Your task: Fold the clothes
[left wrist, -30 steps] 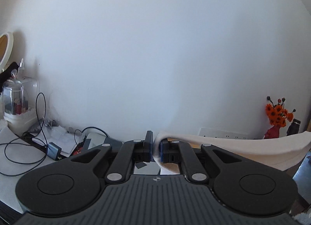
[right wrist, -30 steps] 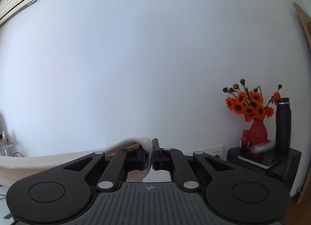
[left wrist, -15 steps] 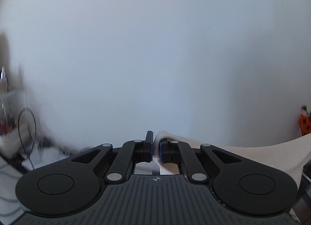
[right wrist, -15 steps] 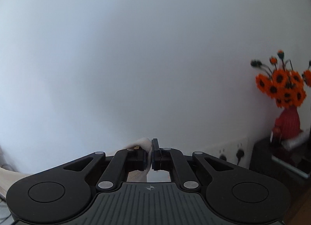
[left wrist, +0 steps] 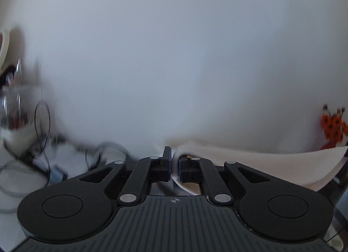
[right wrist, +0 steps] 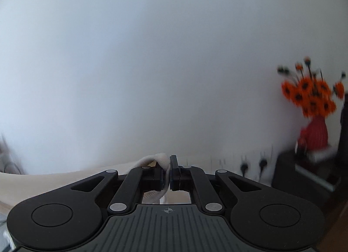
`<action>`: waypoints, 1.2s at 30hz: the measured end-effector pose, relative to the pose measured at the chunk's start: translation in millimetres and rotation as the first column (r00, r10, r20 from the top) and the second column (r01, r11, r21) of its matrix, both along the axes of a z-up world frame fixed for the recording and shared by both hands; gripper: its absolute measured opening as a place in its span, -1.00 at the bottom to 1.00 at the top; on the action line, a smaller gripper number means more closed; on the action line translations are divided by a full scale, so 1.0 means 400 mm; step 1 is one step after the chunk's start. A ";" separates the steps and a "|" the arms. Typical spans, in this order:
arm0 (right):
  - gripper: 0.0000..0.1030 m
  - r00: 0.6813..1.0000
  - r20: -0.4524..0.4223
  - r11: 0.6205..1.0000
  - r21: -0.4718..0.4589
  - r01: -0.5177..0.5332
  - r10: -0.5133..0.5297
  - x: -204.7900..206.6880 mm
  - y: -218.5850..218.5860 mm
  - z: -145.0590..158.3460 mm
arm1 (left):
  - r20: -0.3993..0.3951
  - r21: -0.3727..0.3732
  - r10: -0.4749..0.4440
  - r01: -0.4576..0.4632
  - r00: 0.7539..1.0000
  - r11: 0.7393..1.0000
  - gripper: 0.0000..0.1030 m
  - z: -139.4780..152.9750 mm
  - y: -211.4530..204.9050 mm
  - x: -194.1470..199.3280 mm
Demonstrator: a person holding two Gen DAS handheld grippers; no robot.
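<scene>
A cream-white garment (left wrist: 271,165) is held up in the air and stretches between my two grippers. In the left wrist view my left gripper (left wrist: 174,162) is shut on one corner of it, and the cloth runs off to the right. In the right wrist view my right gripper (right wrist: 167,170) is shut on the other corner, where a folded hem (right wrist: 155,158) bulges over the left finger, and the garment (right wrist: 43,183) trails away to the left. Most of the cloth hangs below both views, hidden by the gripper bodies.
A bare white wall fills both views. At the left is a cluttered white desk with cables (left wrist: 41,121) and a clear organiser (left wrist: 13,108). At the right stand orange flowers in a red vase (right wrist: 313,134) on a dark cabinet (right wrist: 304,178), with wall sockets (right wrist: 252,165) beside it.
Both grippers have swung sideways with the garment between them. The flowers slid right, then back left in both views; the desk clutter left and came back into the left view. Both grips are unchanged.
</scene>
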State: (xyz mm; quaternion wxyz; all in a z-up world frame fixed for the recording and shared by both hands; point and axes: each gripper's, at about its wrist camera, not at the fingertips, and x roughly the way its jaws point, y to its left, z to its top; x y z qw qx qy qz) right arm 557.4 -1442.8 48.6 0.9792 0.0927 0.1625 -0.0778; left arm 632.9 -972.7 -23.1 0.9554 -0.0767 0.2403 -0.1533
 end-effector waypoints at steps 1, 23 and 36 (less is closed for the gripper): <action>-0.92 0.997 -0.074 0.999 0.032 0.016 -0.014 -0.013 -0.005 -0.070 | -0.064 0.035 -0.005 0.007 0.998 0.999 -0.87 -0.067 -0.005 -0.016; -0.92 0.877 -0.477 0.993 0.068 0.092 -0.049 -0.266 0.097 -0.542 | -0.268 0.336 -0.041 0.133 0.962 0.932 -0.86 -0.379 0.006 -0.215; -0.92 0.862 -0.503 0.993 0.055 0.100 -0.059 -0.327 0.097 -0.587 | -0.334 0.272 -0.093 0.191 0.938 0.943 -0.85 -0.410 0.049 -0.244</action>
